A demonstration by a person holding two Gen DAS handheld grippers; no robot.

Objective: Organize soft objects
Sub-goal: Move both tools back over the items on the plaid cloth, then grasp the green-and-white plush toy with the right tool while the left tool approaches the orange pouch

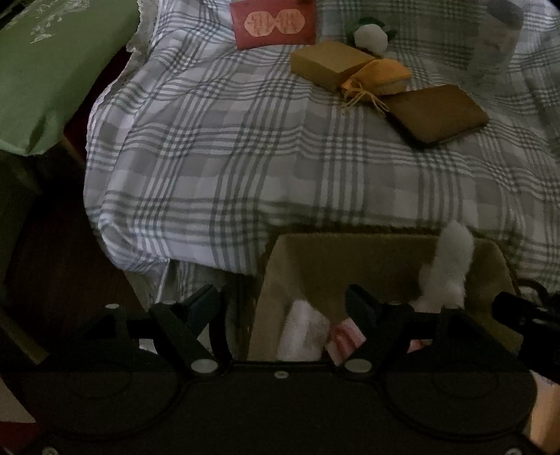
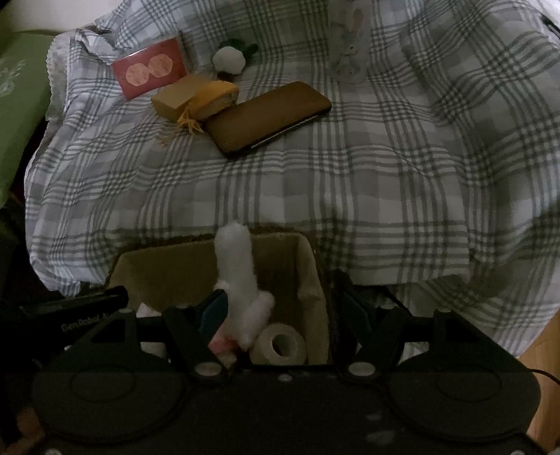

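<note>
An open cardboard box (image 1: 350, 259) (image 2: 175, 266) stands at the foot of the plaid-covered bed. It holds a white plush toy (image 1: 449, 266) (image 2: 238, 276), a white rolled cloth (image 1: 302, 329), something pink-striped (image 1: 344, 336) and a pale roll (image 2: 280, 344). My left gripper (image 1: 283, 302) is open and straddles the box's left wall, its right finger inside. My right gripper (image 2: 283, 304) is open astride the right wall, with its left finger (image 2: 213, 311) beside the plush. A yellow pouch (image 1: 379, 75) (image 2: 213, 96) and a white flower plush (image 1: 371, 36) (image 2: 229, 59) lie on the bed.
On the plaid sheet (image 1: 217, 147) (image 2: 350, 182) also lie a red card (image 1: 274, 24) (image 2: 150, 68), a tan block (image 1: 325, 61) (image 2: 176, 94), a brown flat case (image 1: 434, 112) (image 2: 269, 113) and a clear printed cup (image 2: 350, 42). A green pillow (image 1: 45, 70) sits left. Dark floor lies at lower left.
</note>
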